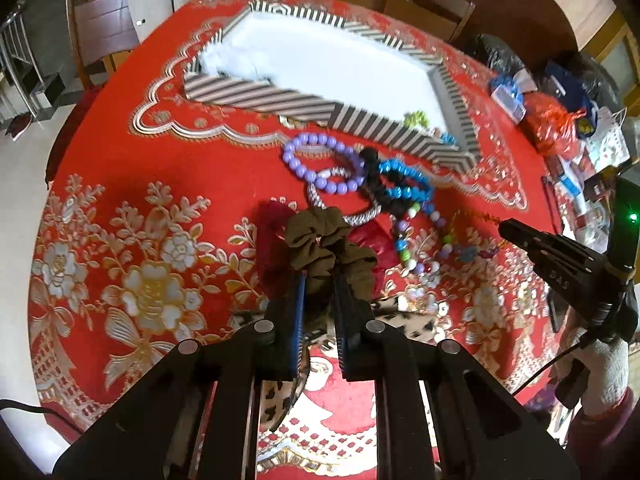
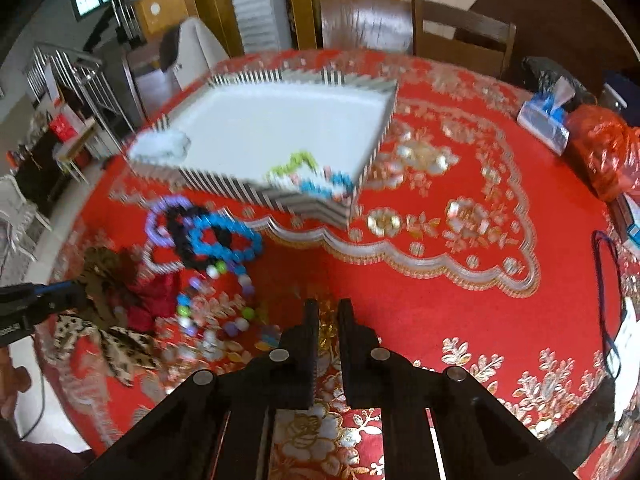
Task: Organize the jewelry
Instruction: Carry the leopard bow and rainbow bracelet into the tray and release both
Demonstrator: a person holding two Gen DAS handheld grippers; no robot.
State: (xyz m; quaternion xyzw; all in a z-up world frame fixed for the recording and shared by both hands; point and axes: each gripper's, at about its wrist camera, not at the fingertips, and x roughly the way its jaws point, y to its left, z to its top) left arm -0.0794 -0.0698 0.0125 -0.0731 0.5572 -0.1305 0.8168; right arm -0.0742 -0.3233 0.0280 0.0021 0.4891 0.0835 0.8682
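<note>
My left gripper (image 1: 320, 280) is shut on an olive-brown scrunchie (image 1: 320, 240), which bunches up above its blue pads. Just beyond it lies a heap of jewelry: a purple bead bracelet (image 1: 312, 160), a blue one (image 1: 404, 180), a black one (image 1: 372, 168), a silver braided bangle (image 1: 360, 216) and a multicoloured bead string (image 1: 420, 248). My right gripper (image 2: 328, 308) is shut on a thin gold chain (image 2: 327, 326); it also shows at the right of the left wrist view (image 1: 505, 229). The striped tray (image 2: 224, 184) holds green, white and blue beads (image 2: 298, 162).
A dark red scrunchie (image 1: 272, 236) and a leopard-print bow (image 2: 120, 348) lie beside the heap on the red floral tablecloth. A red plastic bag (image 2: 604, 148), a blue-white packet (image 2: 544, 120) and other clutter fill the table's right side. Chairs (image 2: 460, 32) stand behind.
</note>
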